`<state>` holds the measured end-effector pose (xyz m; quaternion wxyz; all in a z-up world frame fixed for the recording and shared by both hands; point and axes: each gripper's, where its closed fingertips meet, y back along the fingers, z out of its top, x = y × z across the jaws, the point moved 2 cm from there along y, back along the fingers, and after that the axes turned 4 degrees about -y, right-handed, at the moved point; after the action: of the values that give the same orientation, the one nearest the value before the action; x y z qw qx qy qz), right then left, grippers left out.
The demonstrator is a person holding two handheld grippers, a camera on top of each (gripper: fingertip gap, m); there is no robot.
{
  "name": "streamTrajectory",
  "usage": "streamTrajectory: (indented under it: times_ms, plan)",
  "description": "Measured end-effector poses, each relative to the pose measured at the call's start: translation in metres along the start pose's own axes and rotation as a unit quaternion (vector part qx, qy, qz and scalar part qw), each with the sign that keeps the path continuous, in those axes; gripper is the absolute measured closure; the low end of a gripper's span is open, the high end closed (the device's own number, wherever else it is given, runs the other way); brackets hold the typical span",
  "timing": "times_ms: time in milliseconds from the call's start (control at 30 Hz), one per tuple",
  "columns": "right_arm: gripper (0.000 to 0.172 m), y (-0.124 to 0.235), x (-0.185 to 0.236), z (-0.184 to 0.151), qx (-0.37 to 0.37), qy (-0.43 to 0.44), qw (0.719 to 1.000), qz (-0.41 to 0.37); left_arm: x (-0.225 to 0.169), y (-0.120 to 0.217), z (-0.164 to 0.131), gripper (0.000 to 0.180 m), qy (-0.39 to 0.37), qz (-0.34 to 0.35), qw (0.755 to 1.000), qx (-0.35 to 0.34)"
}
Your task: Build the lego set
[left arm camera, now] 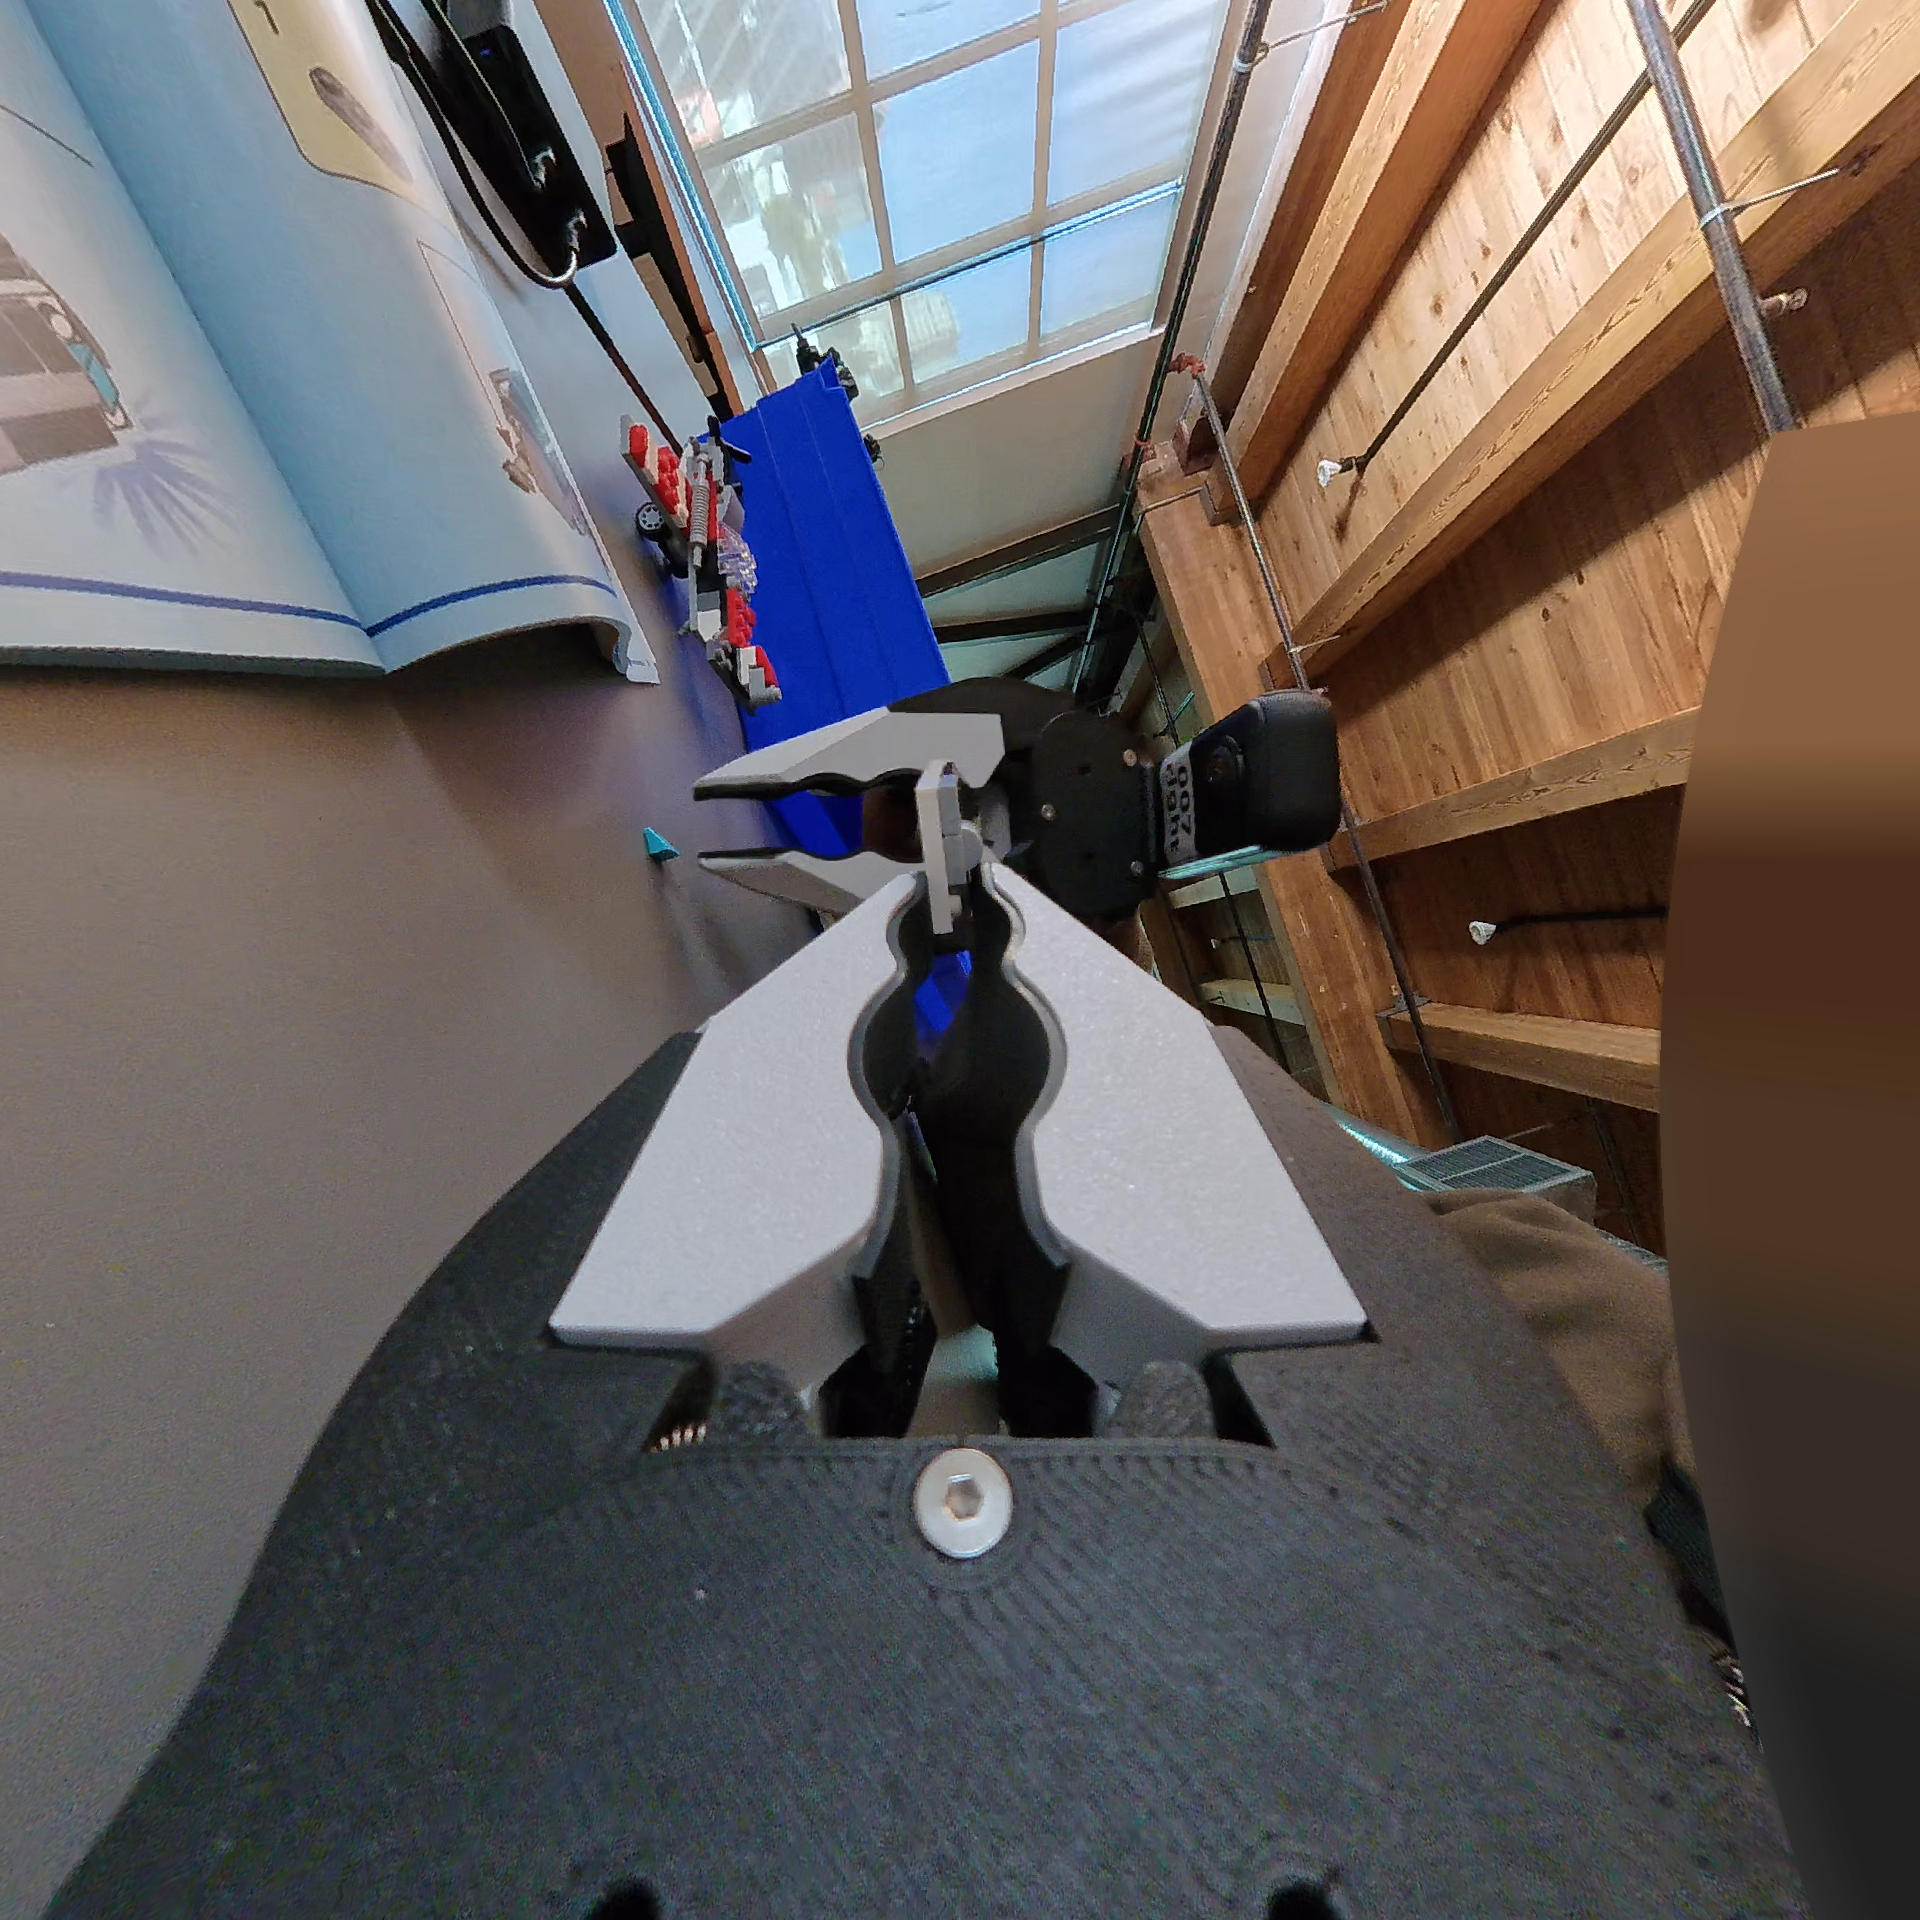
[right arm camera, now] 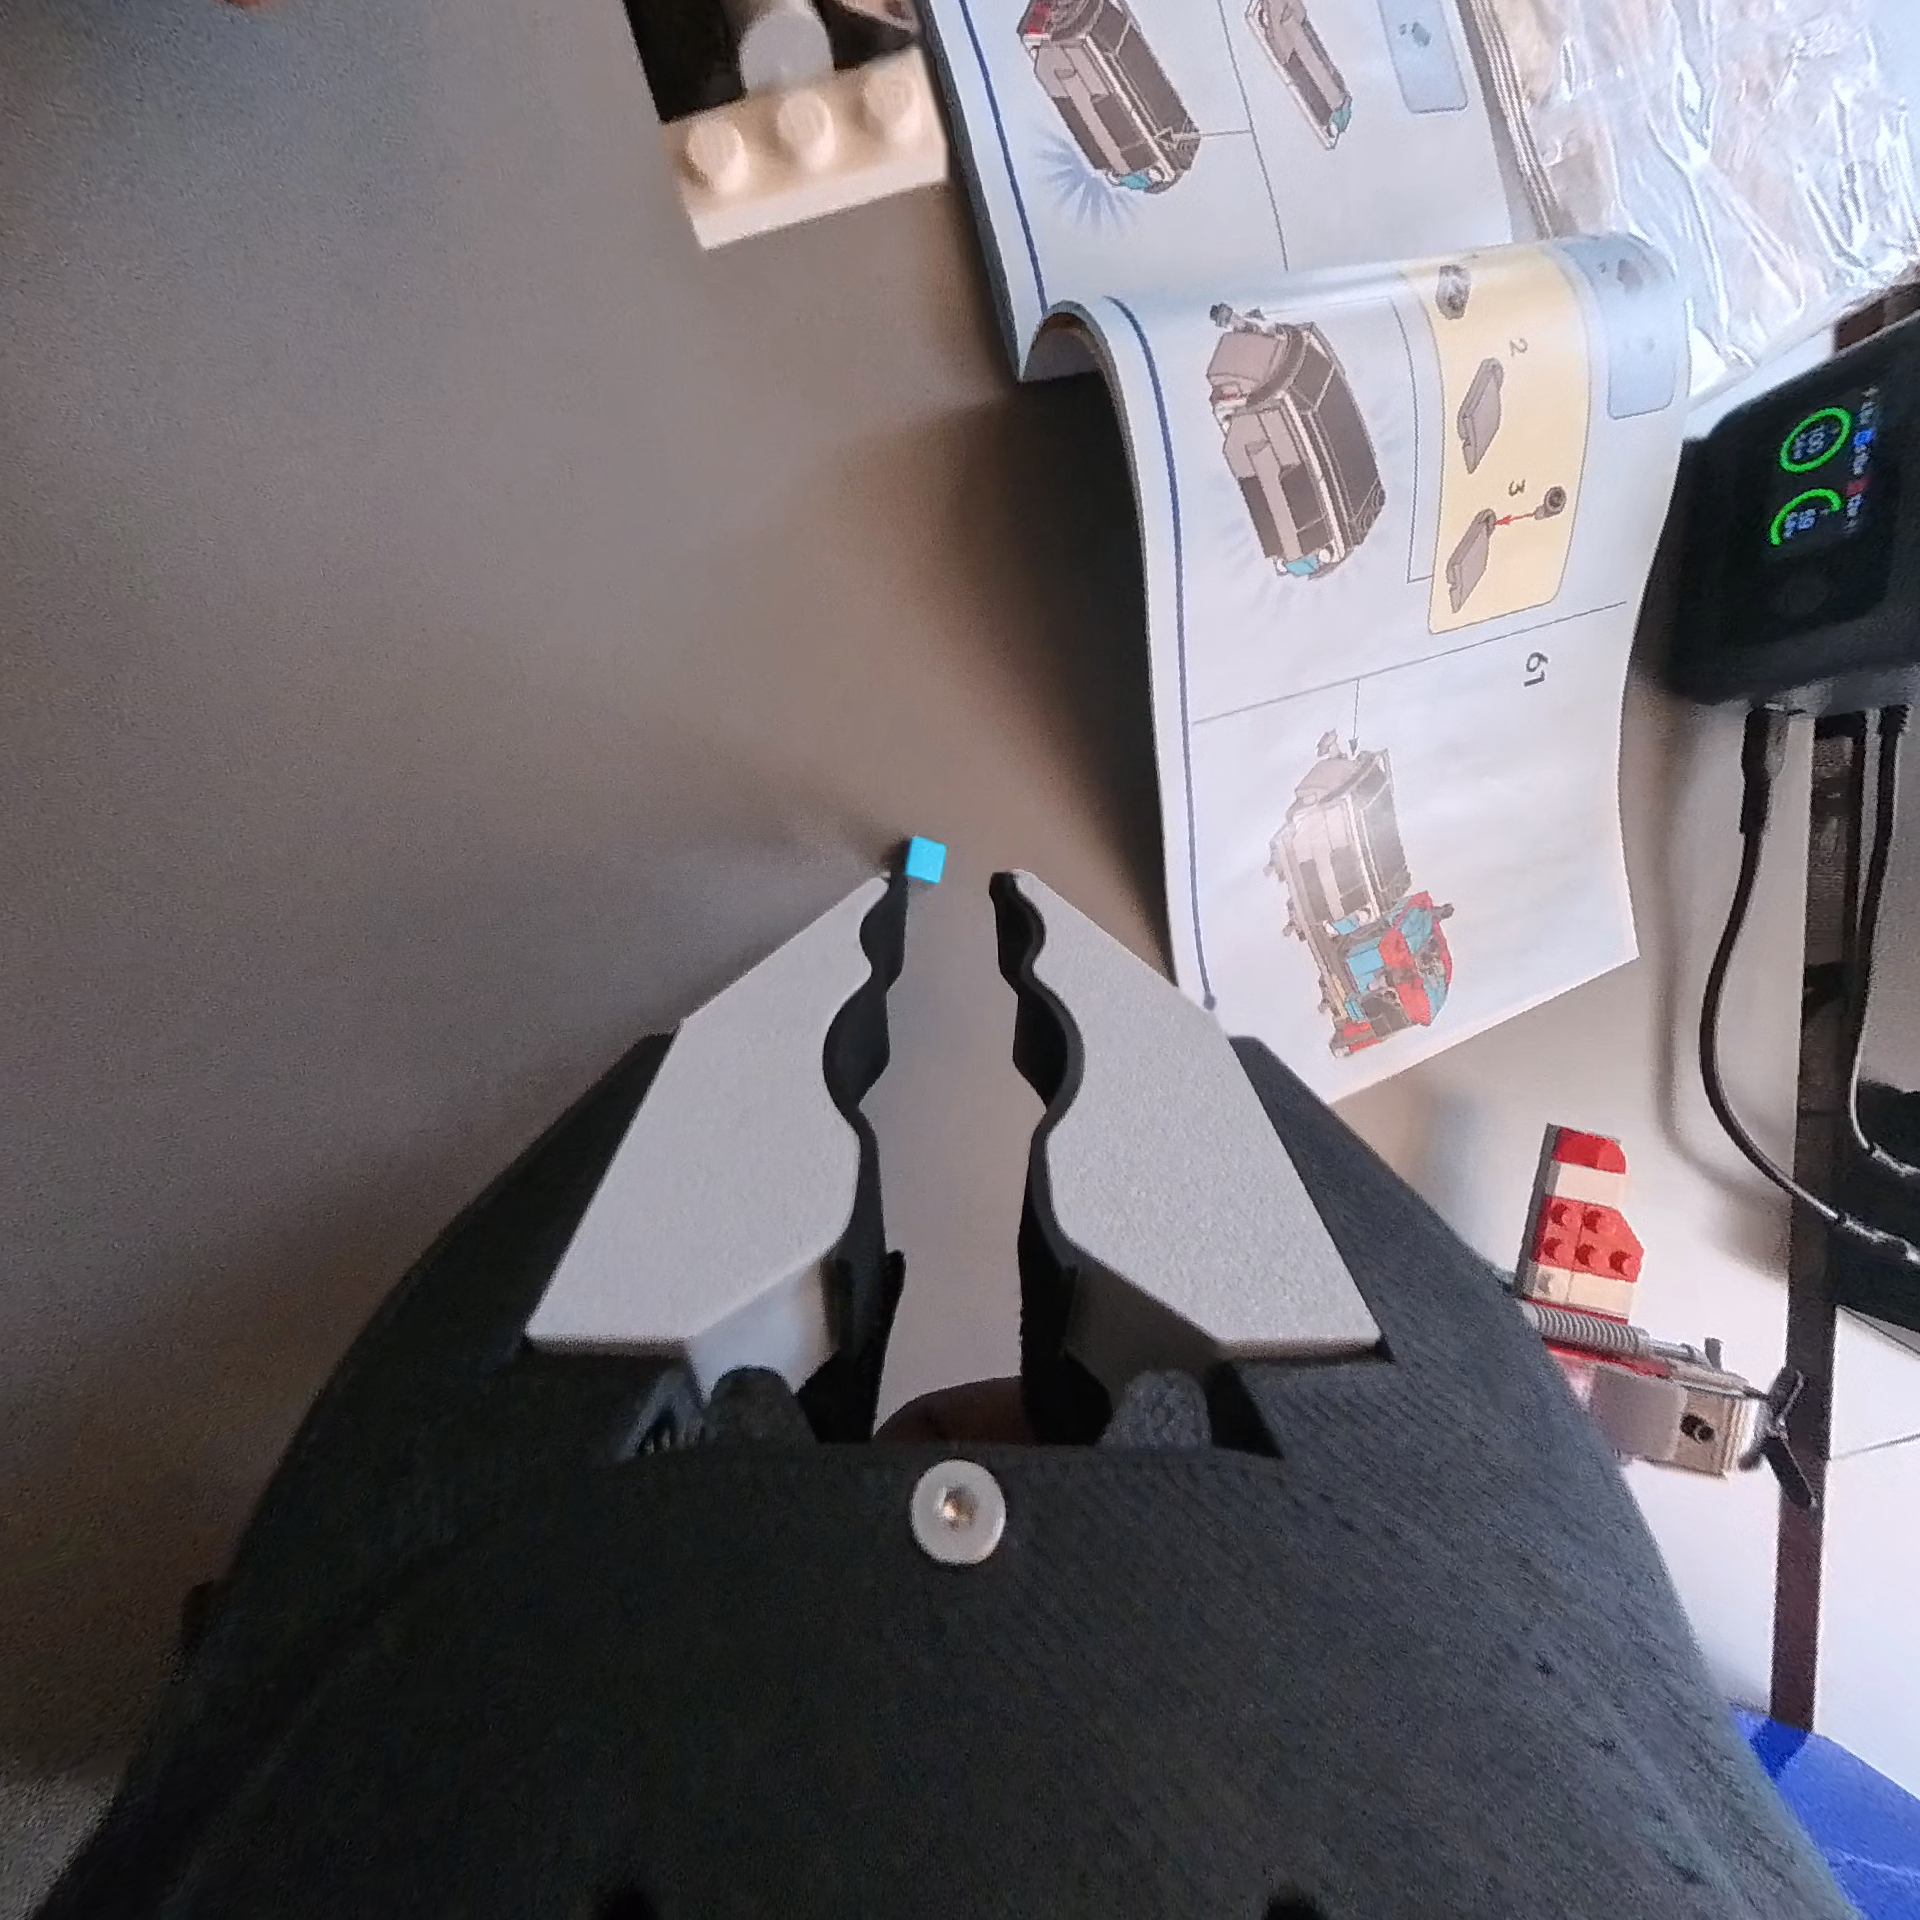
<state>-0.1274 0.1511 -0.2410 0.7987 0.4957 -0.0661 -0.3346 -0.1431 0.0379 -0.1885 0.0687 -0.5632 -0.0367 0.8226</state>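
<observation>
My left gripper is shut on a small light grey brick piece that stands up out of its fingertips, held above the brown table. The same piece, a pale studded plate, shows at the top of the right wrist view. My right gripper is open with nothing between its fingers, low over the table. A tiny light blue piece lies on the table just ahead of its left fingertip. The left wrist view shows the right gripper open, with the blue piece just beyond its tips.
An open instruction booklet lies right of the right gripper; it also shows in the left wrist view. A partly built red, white and grey model and a blue bin sit beyond. A black device with a lit screen and cables stands at the far right. The gap from one gripper's tips to the other's is roughly 12 cm.
</observation>
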Motion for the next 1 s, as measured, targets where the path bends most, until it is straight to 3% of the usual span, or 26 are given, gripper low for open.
streamTrajectory:
  times_ms: [800,1000]
  plan:
    - [0.153,-0.016,-0.002,0.01,-0.009,0.007,1.0,-0.028,0.0,0.001,0.001,0.172,0.002,0.001,1.0,-0.004]
    - [0.153,-0.015,0.001,0.009,-0.012,-0.007,1.0,-0.004,0.0,0.001,0.002,0.172,0.003,0.001,1.0,-0.005]
